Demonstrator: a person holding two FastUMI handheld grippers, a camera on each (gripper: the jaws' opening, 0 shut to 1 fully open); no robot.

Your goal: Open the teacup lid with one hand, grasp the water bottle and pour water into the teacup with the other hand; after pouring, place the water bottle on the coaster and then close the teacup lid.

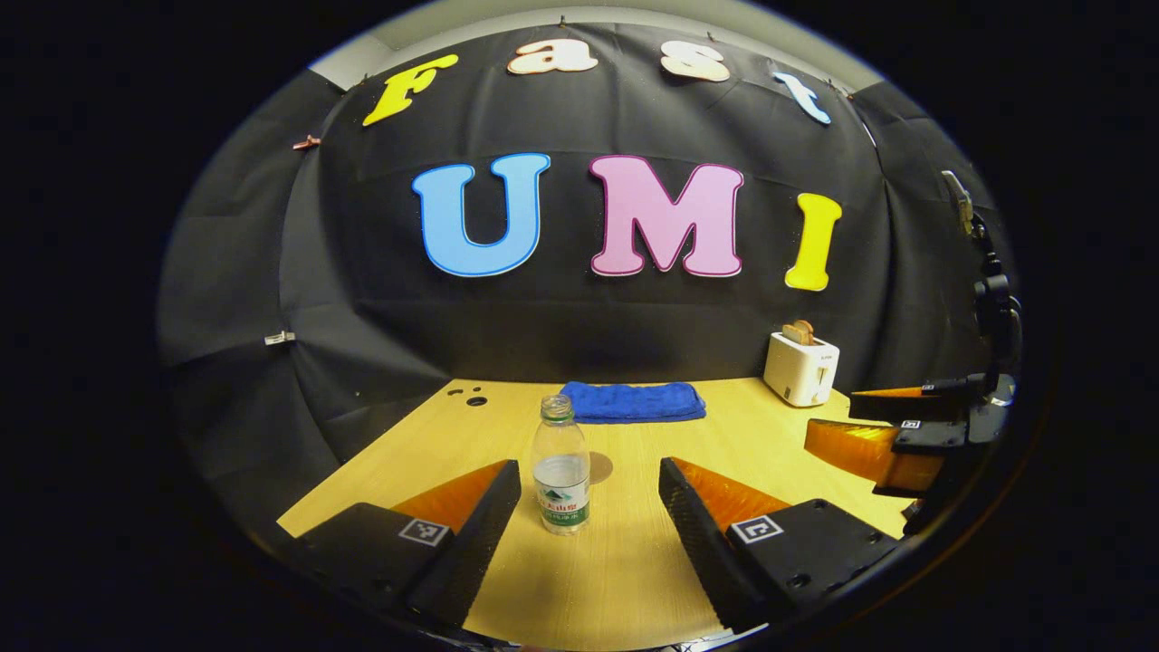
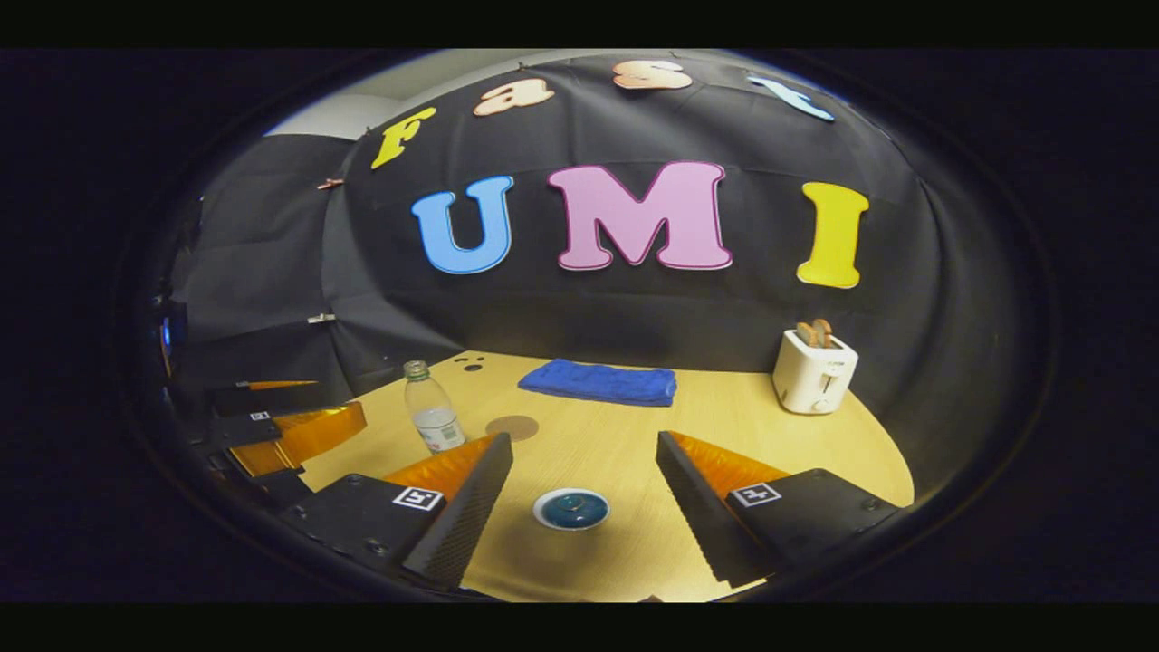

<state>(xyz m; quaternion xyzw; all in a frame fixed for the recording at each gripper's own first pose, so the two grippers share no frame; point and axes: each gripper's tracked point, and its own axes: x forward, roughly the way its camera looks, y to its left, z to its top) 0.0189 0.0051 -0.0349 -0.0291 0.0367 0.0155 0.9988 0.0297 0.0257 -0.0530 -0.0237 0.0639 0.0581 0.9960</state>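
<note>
Wide apart stand the fingers of the left gripper at the near edge of the left gripper view, holding nothing, and squarely between them, a little farther off, the water bottle stands upright on the wooden table. Its cap is off or clear, hard to tell which, and it is partly filled. Just behind the bottle, to its right, a round coaster lies flat on the tabletop, half hidden by the bottle.

Over in the right gripper view, the right gripper is likewise spread open with nothing in its grasp. Between its fingers sits the teacup, seen from above, a white rim around a dark blue top; whether that top is the lid cannot be told for sure. Farther left, the bottle stands near the table's left edge, with the coaster just to its right, apart from it. At the far left of this view the other gripper shows, fingers parted.

Farther back, a folded blue towel lies near the table's far edge, centre. To the far right, a white toaster stands upright with slices of toast poking out of its slots. Two small dark holes mark the table's far left corner.
</note>
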